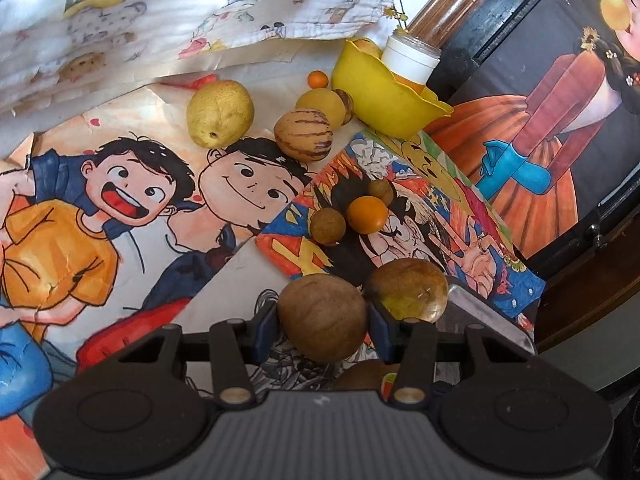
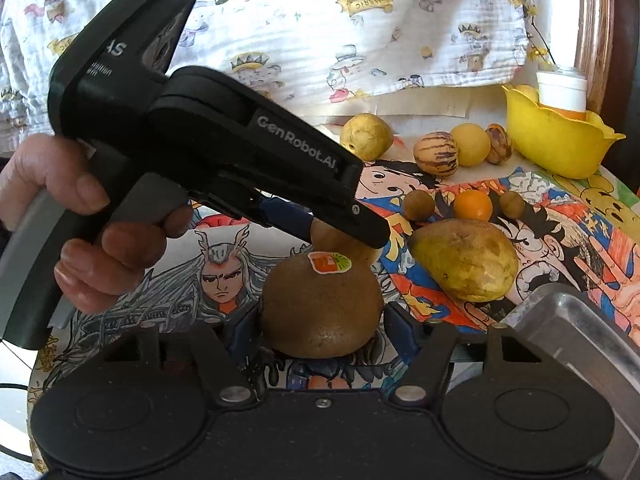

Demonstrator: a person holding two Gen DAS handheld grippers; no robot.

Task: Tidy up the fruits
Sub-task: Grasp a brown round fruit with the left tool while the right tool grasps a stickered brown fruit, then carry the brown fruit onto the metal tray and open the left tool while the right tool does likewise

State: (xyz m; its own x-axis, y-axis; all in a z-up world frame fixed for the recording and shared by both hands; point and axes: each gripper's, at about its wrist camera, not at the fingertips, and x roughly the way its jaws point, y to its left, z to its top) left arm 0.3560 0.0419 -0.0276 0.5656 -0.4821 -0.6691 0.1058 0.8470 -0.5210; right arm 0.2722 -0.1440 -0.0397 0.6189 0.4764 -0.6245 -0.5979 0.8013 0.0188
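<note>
In the left wrist view a brown kiwi (image 1: 323, 318) sits between the blue pads (image 1: 264, 332) of my left gripper (image 1: 323, 322), which is shut on it. From the right wrist view, that left gripper (image 2: 340, 236) is in a person's hand (image 2: 92, 240), and its kiwi (image 2: 360, 252) is mostly hidden. A second kiwi (image 2: 320, 304) with an orange and green sticker lies on the table between the fingers of my right gripper (image 2: 322, 316). The jaws stand close to its sides, with a thin gap on the right. A yellow-green pear (image 2: 468, 264) lies just right of it.
A yellow bowl (image 2: 560, 148) holding a white jar (image 2: 560, 88) stands at the back right. Near it are a striped melon (image 2: 435, 154), a yellow round fruit (image 2: 471, 145) and a pale pear-like fruit (image 2: 366, 136). A small orange (image 2: 473, 205) lies between two brown longans. A clear container (image 2: 580, 320) sits at the right.
</note>
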